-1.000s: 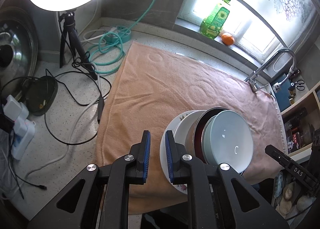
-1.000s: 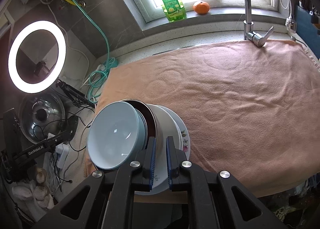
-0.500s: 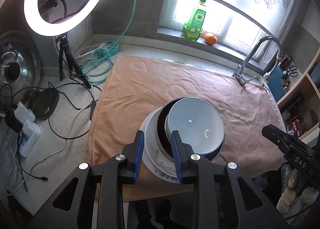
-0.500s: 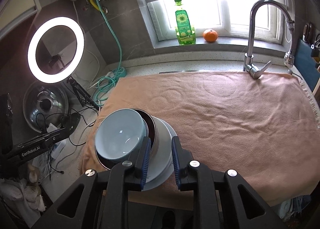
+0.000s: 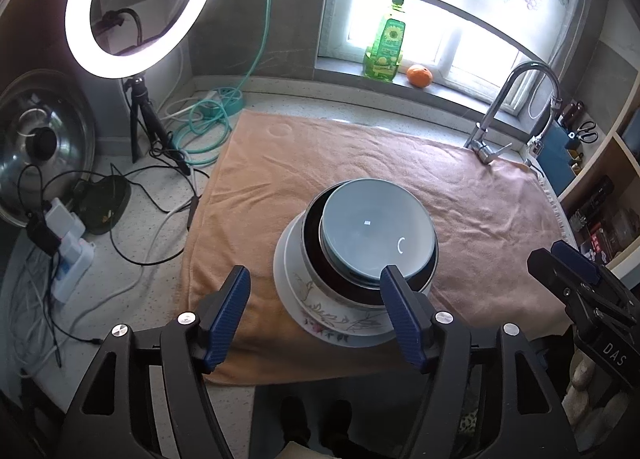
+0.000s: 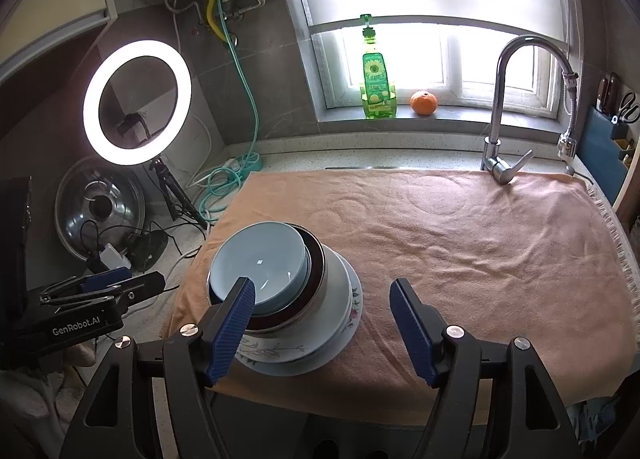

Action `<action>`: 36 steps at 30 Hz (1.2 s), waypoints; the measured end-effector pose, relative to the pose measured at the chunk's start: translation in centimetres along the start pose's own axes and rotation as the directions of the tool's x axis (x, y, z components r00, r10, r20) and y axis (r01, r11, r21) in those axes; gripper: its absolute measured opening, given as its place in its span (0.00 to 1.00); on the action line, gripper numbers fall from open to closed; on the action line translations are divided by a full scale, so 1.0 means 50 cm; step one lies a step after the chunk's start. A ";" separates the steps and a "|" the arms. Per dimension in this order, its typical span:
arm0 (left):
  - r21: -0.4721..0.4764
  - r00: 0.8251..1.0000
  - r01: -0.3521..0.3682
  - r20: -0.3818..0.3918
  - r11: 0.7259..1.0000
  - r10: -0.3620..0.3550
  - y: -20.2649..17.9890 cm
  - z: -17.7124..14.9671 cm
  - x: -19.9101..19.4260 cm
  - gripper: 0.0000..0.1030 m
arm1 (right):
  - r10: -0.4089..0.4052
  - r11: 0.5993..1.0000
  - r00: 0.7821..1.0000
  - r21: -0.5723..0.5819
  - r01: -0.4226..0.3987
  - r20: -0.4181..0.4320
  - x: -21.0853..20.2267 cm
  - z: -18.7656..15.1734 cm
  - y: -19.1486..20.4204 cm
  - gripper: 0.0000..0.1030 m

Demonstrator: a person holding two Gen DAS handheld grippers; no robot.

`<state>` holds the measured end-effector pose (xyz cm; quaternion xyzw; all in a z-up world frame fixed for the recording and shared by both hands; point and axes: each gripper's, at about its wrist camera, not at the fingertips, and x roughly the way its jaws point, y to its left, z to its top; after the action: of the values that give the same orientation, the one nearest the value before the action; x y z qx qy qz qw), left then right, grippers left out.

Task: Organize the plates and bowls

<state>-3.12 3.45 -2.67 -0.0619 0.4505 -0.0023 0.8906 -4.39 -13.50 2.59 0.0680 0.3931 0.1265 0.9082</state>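
Note:
A stack of dishes stands on the peach towel (image 5: 360, 163) near its front left corner. A floral plate (image 5: 340, 325) is at the bottom, then a white plate, a dark-lined metal bowl (image 5: 314, 255), and a pale blue bowl (image 5: 376, 235) on top. My left gripper (image 5: 315, 283) hovers in front of the stack, jaws opening wide, pads touching nothing. My right gripper (image 6: 322, 287) hangs before the stack's right side, jaws also opening, nothing pressed between them. From the right wrist I see the blue bowl (image 6: 260, 259), the floral plate (image 6: 280, 351) and the left gripper (image 6: 104, 291).
A faucet (image 6: 500, 107) rises at the towel's far right. A green soap bottle (image 6: 376, 79) and an orange (image 6: 423, 103) sit on the windowsill. At the left stand a ring light (image 5: 136, 7) on a tripod, a steel lid (image 5: 44, 139), cables and a green hose (image 5: 204, 127).
Both grippers went from nearly shut at the plate's rim to wide open, and both drew back and upward. The stack now sits free on the towel.

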 end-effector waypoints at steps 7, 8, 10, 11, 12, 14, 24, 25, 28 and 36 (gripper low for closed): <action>-0.004 1.000 -0.004 -0.012 1.000 0.003 0.005 -0.004 0.002 0.65 | -0.007 0.999 1.000 0.039 0.006 0.004 -0.002 0.002 -0.013 0.66; -0.004 1.000 -0.007 -0.009 1.000 0.007 0.006 -0.004 0.001 0.65 | -0.007 0.999 1.000 0.040 0.007 0.005 -0.002 0.002 -0.014 0.66; -0.006 1.000 -0.005 -0.006 1.000 0.005 0.007 -0.004 -0.002 0.65 | -0.008 0.999 1.000 0.043 0.008 0.008 -0.003 0.002 -0.013 0.66; -0.008 1.000 -0.003 -0.004 1.000 0.003 0.008 -0.004 -0.003 0.65 | -0.008 0.999 1.000 0.045 0.008 0.008 -0.002 0.002 -0.013 0.66; -0.008 1.000 -0.004 -0.004 1.000 0.004 0.008 -0.004 -0.004 0.65 | -0.008 0.999 1.000 0.045 0.008 0.007 -0.001 0.002 -0.013 0.66; -0.008 1.000 -0.005 -0.001 1.000 0.005 0.008 -0.005 -0.006 0.65 | -0.009 0.999 1.000 0.044 0.009 0.004 0.000 0.002 -0.013 0.66; -0.006 1.000 0.008 -0.018 1.000 -0.009 0.011 -0.005 -0.001 0.65 | -0.014 0.999 1.000 0.045 0.014 -0.002 0.005 -0.003 -0.009 0.66; -0.008 1.000 0.012 -0.019 1.000 -0.012 0.012 -0.005 0.000 0.65 | -0.013 0.999 1.000 0.046 0.014 -0.004 0.006 -0.003 -0.009 0.66; -0.006 1.000 0.012 -0.022 1.000 -0.012 0.012 -0.006 0.001 0.65 | -0.017 0.999 1.000 0.048 0.017 -0.013 0.011 -0.006 -0.008 0.66; 0.012 1.000 -0.007 0.017 1.000 0.007 0.014 -0.007 0.000 0.65 | -0.028 0.998 0.999 0.049 0.029 -0.015 0.017 -0.008 -0.006 0.66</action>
<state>-3.45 4.09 -2.94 -0.0549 0.4430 -0.0012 0.8949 -4.06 -13.52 1.67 0.0838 0.4034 0.1043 0.9052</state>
